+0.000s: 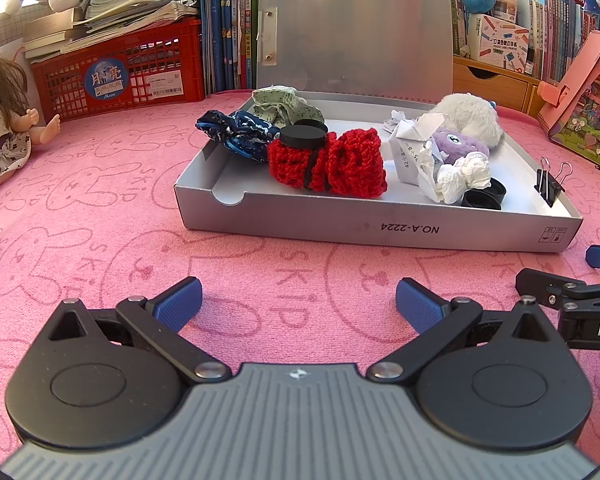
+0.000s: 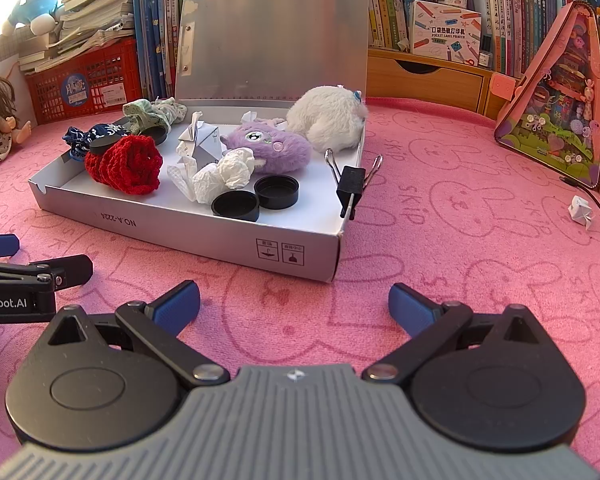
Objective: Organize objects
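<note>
Right claw gaping, folded paper right-view only

The right gripper is held wide apart above the pink cloth, nothing between its fingers. Ahead, a grey box (lid raised) is filled with a red knit, plush toys, crumpled paper and two black caps; a binder clip is clamped on its right wall.

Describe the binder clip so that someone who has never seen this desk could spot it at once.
Find the open grey box on the pink rabbit-print cloth. Follow its right-hand wall toward the front corner: the binder clip is clamped onto that wall's top edge. Unlike the two round black caps lying on the box floor nearby, it is a black wedge with two silver wire handles sticking up.
</note>
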The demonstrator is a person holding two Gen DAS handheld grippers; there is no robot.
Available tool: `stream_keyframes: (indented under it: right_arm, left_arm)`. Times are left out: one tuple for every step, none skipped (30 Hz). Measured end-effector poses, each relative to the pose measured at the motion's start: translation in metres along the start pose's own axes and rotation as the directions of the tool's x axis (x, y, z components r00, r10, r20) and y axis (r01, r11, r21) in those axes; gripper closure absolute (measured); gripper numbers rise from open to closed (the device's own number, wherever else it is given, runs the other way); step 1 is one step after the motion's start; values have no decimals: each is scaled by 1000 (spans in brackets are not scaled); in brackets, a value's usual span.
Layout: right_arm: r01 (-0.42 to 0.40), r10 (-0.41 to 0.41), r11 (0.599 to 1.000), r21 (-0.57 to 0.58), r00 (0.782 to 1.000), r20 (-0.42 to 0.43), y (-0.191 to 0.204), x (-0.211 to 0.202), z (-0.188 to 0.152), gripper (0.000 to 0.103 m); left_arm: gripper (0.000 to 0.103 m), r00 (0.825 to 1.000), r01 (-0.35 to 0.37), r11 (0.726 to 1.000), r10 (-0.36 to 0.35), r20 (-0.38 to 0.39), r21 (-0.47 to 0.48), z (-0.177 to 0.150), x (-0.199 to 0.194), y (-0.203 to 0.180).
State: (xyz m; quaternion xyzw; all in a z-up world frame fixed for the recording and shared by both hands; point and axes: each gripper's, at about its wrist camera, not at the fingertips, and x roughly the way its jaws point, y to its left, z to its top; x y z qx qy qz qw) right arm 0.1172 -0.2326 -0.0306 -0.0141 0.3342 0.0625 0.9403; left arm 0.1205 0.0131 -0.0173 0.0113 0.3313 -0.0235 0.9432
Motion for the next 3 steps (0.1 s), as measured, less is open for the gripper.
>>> stream_keyframes:
  right_arm:
    - [0,0,1000,0,1000,0,0,0,0,0]
    - [0,0,1000,0,1000,0,0,0,0,0]
    - [0,0,1000,0,1000,0,0,0,0,0]
  left_arm:
    - [0,1000,-1,1000,1,0,0,0,0,0]
    - [0,1000,-1,1000,1,0,0,0,0,0]
    - [0,1000,0,1000,0,0,0,0,0,0]
